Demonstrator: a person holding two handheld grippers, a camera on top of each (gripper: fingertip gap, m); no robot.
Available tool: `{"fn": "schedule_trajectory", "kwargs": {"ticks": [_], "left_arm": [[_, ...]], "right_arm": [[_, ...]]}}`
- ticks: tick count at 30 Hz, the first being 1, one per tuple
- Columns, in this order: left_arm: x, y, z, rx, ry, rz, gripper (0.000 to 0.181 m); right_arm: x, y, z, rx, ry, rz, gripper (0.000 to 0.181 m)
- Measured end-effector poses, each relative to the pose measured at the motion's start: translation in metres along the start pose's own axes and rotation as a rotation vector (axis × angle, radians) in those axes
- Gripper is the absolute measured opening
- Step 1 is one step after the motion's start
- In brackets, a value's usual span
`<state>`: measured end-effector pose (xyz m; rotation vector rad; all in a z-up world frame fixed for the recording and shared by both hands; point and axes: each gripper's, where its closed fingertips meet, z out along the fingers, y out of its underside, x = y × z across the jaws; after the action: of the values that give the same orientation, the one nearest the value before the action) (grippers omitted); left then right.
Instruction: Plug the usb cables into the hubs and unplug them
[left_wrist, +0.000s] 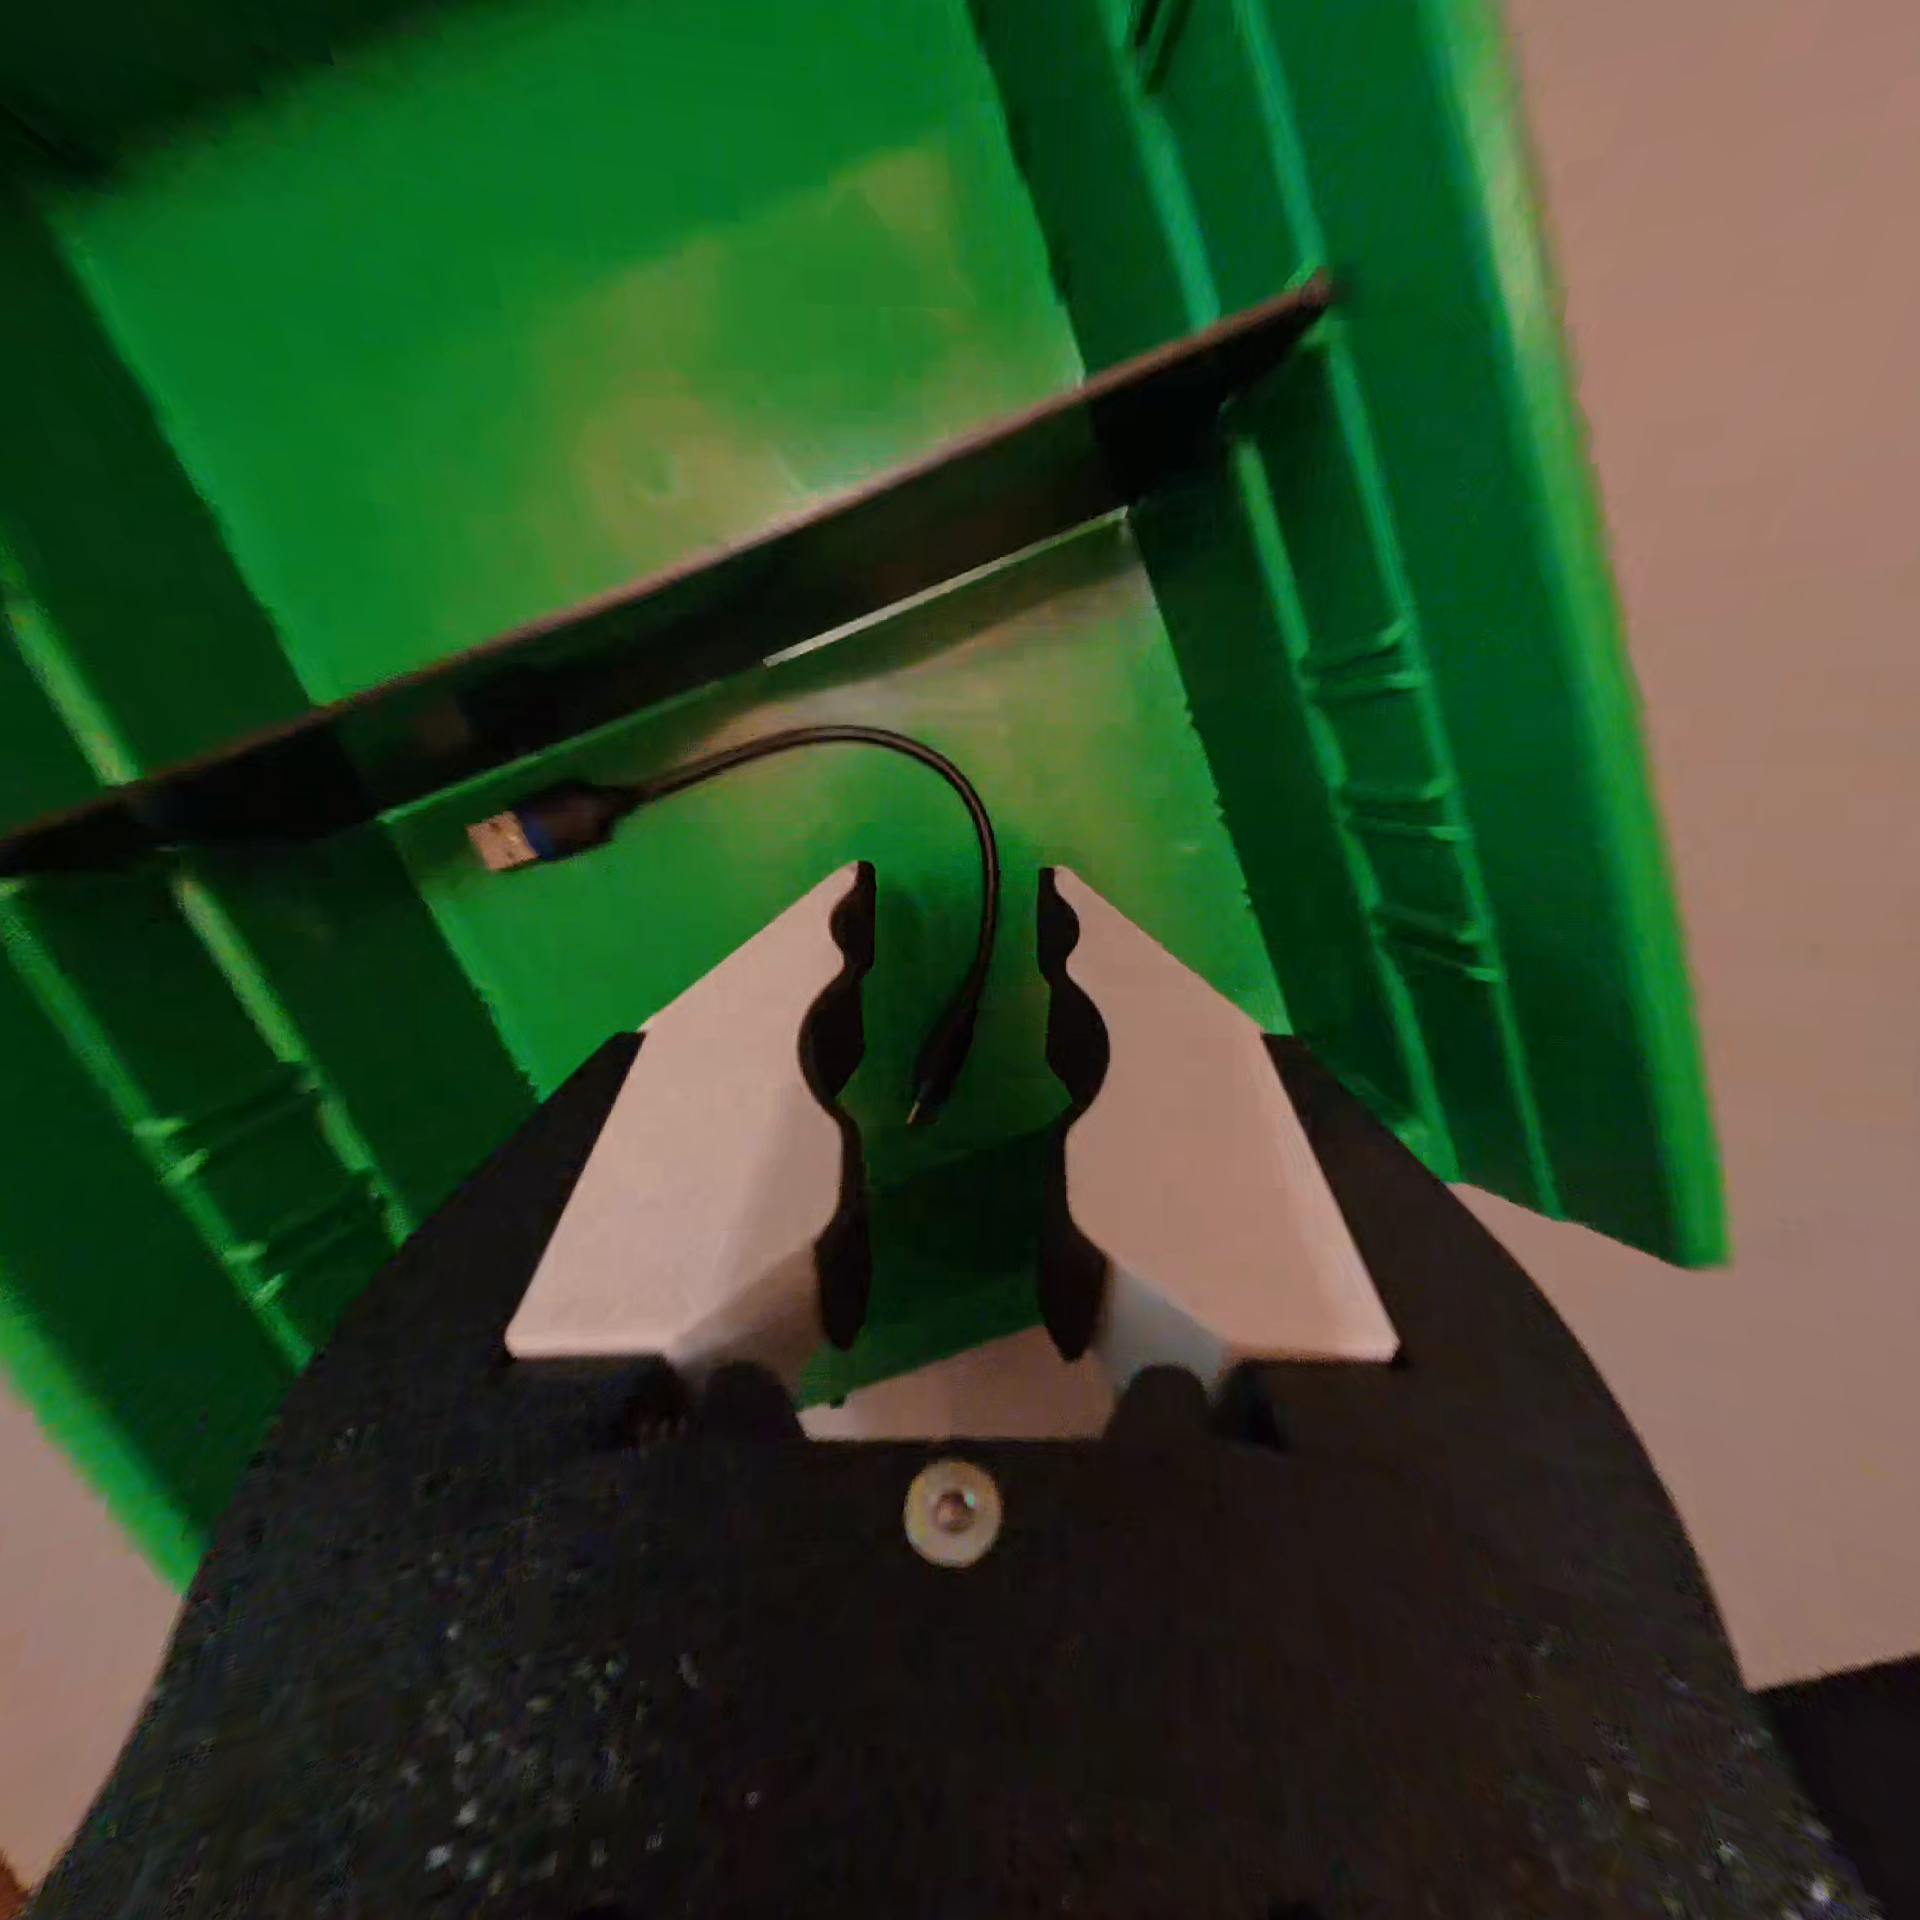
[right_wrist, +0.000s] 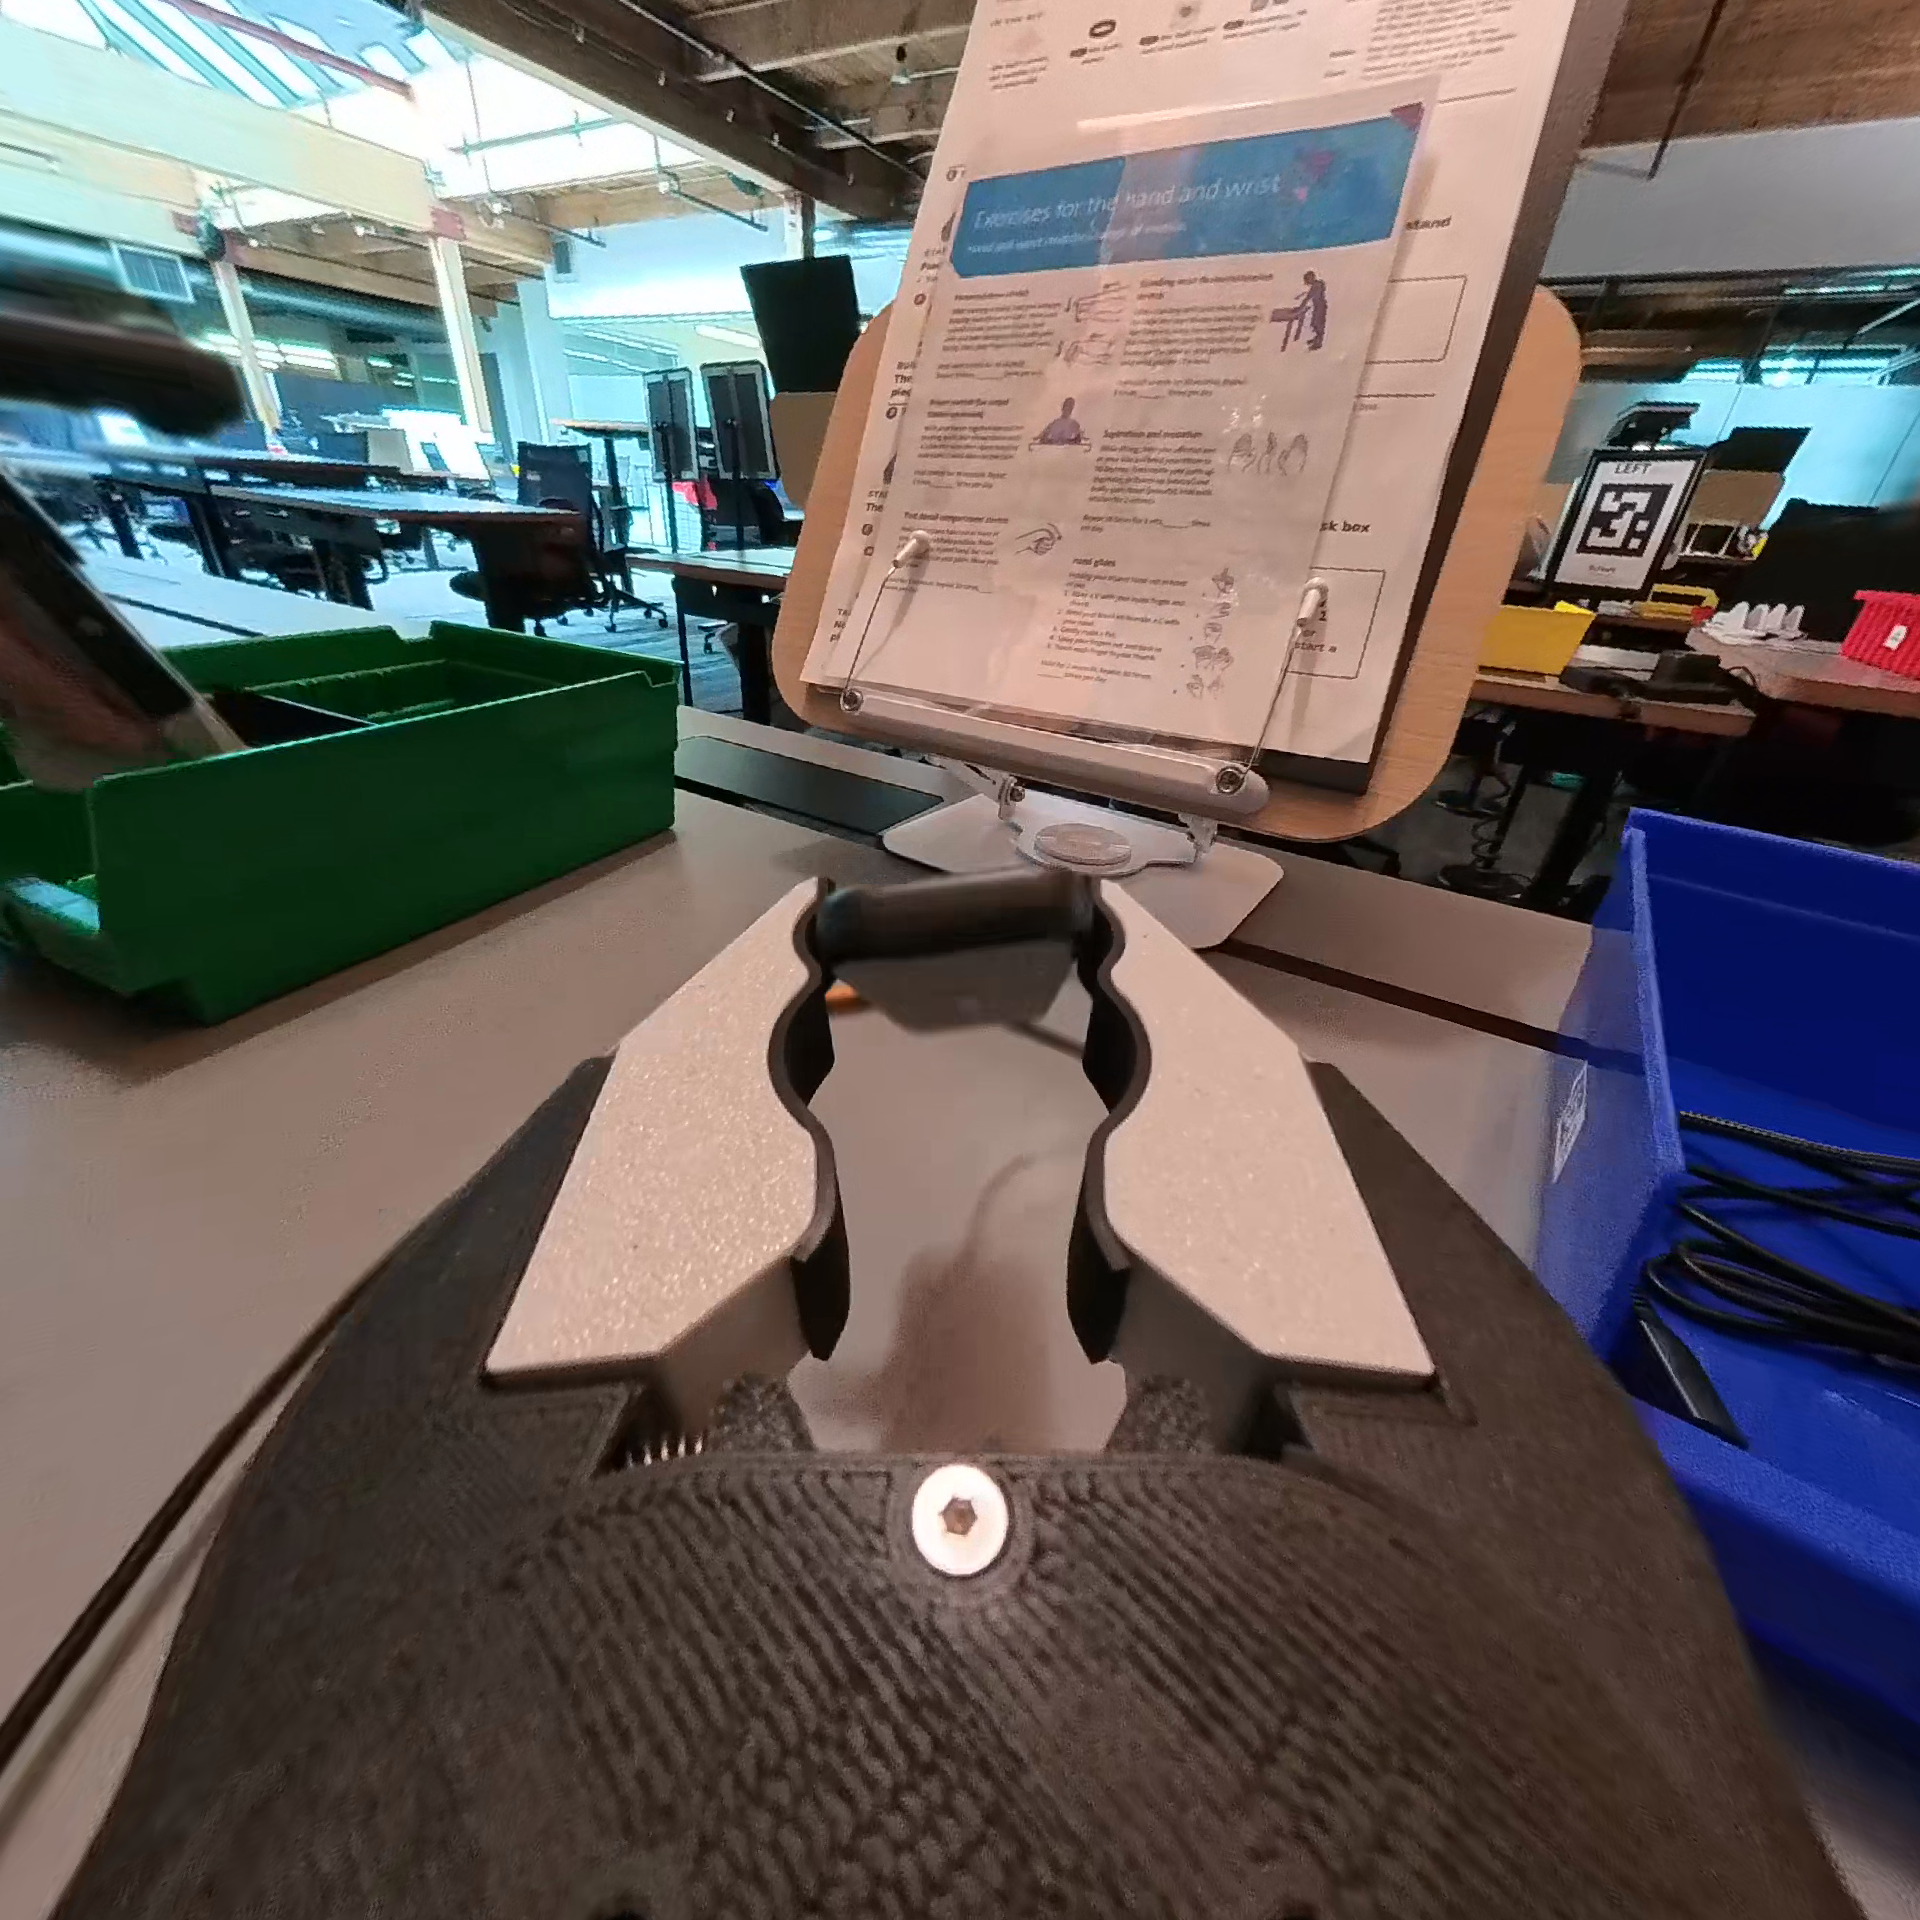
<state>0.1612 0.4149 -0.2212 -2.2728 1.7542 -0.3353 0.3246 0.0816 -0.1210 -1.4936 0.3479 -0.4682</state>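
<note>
Left of your right wrist view sits a green bin (right_wrist: 416, 790); a document stand (right_wrist: 1132, 769) holds printed sheets (right_wrist: 1143, 416) centrally; a blue bin (right_wrist: 1621, 1091) fills the right.

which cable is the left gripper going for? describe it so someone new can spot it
Find the green bin split by a dark divider. In the compartment nearer the open left gripper lies a short black cable, curved in an arc. It is the only thing there: silver plug with a blue insert at one end, small slim connector at the other.

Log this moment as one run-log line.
left gripper: open, above short black USB cable in green plastic bin | right gripper: closed on dark grey hub over table
</note>
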Motion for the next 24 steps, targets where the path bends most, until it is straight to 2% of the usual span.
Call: {"fn": "schedule_trajectory", "kwargs": {"ticks": [2, 6, 10, 12, 14, 17, 19, 21, 23, 24], "left_arm": [[-0.006, 0.011, 0.017, -0.085, -0.024, 0.004, 0.028], [0.009, 0.009, 0.033, -0.102, 0.057, 0.012, 0.028], [0.004, 0.011, 0.036, -0.123, 0.005, 0.047, 0.004], [0.002, 0.011, 0.035, -0.129, -0.010, 0.083, 0.002], [-0.003, 0.003, 0.027, -0.085, -0.064, 0.110, 0.001], [0.001, -0.025, -0.028, 0.115, -0.160, 0.133, 0.001], [0.047, -0.048, -0.076, 0.339, -0.047, 0.239, 0.000], [0.125, -0.059, -0.120, 0.546, 0.203, 0.427, 0.001], [0.198, -0.049, -0.144, 0.638, 0.438, 0.644, 0.000], [0.223, -0.044, -0.146, 0.646, 0.502, 0.723, 0.000]], "right_arm": [[0.000, -0.002, -0.001, 0.012, 0.010, -0.001, 0.046], [-0.009, -0.002, 0.001, 0.018, -0.040, 0.004, 0.046], [-0.016, -0.007, 0.000, 0.039, -0.088, -0.009, 0.046], [-0.018, -0.009, -0.001, 0.047, -0.096, -0.013, 0.046], [-0.019, -0.010, -0.001, 0.051, -0.103, -0.017, 0.046], [-0.020, -0.012, -0.002, 0.064, -0.105, -0.017, 0.046], [-0.018, -0.014, -0.002, 0.073, -0.099, -0.013, 0.046], [-0.015, -0.016, -0.003, 0.085, -0.094, 0.001, 0.046], [-0.013, -0.018, -0.005, 0.100, -0.098, 0.028, 0.046], [-0.010, -0.019, -0.005, 0.108, -0.090, 0.042, 0.046]]}}
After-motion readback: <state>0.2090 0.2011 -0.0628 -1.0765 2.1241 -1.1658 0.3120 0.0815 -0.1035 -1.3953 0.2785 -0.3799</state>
